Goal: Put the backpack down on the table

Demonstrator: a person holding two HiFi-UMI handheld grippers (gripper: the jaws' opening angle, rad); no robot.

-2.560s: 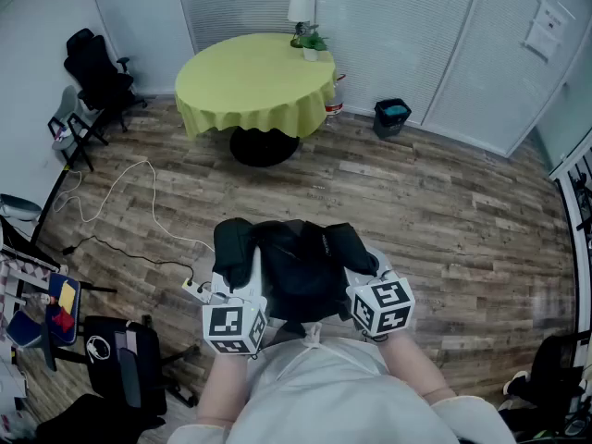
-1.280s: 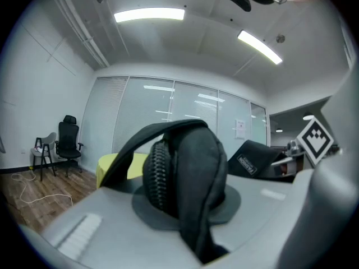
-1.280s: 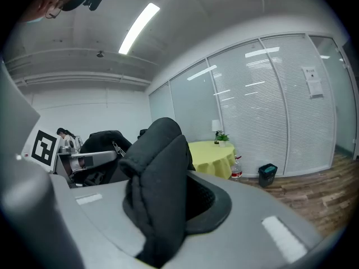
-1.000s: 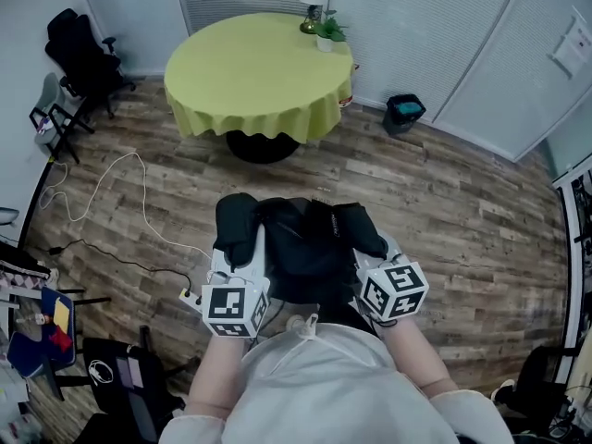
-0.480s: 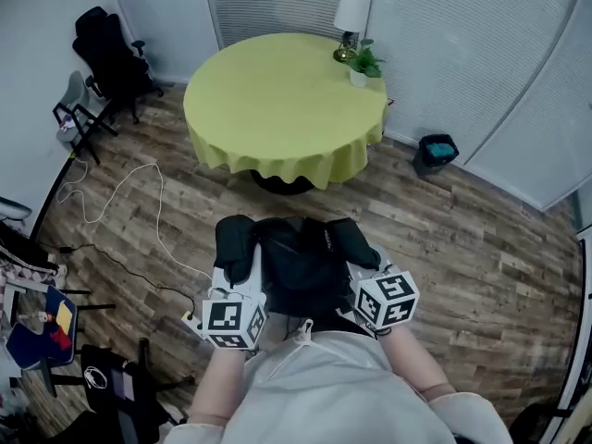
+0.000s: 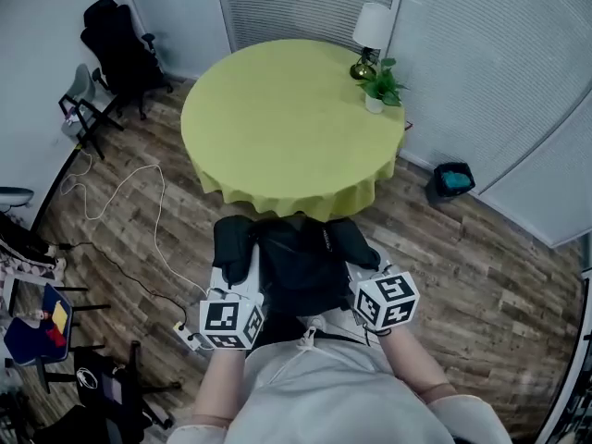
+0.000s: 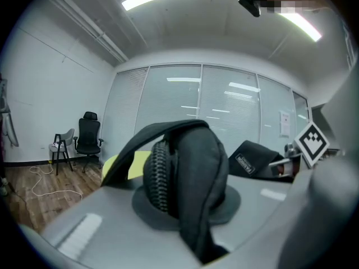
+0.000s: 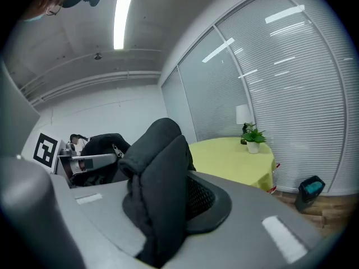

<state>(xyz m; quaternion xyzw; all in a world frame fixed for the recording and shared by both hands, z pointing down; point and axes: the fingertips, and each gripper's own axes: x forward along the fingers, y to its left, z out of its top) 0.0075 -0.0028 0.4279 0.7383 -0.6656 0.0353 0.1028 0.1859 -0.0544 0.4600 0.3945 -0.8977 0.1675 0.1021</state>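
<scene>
Both my grippers are pinched nearly shut on the backpack (image 6: 301, 265). The left gripper (image 7: 188, 217) squeezes one padded strap (image 7: 190, 167) and the right gripper (image 8: 165, 212) squeezes the other strap (image 8: 154, 172). The black bag hangs between them, close in front of my chest and off the floor (image 6: 444, 248). In the head view its far edge just meets the hanging hem of the yellow cloth on the round table (image 6: 277, 118), so it is not on the tabletop.

Only the left gripper view shows the ribbed zip (image 7: 159, 175) running along the fold in its jaws, with a black office chair (image 7: 88, 134) off by the wall. Only the right gripper view shows mesh (image 8: 196, 198) on the strap's inner face. Beyond it on the far side of the table stand a potted plant (image 8: 253, 137) and a lamp (image 8: 243, 115), with a bin (image 8: 310, 189) on the floor. From above, a white cable (image 6: 153, 213) trails across the boards to my left.
</scene>
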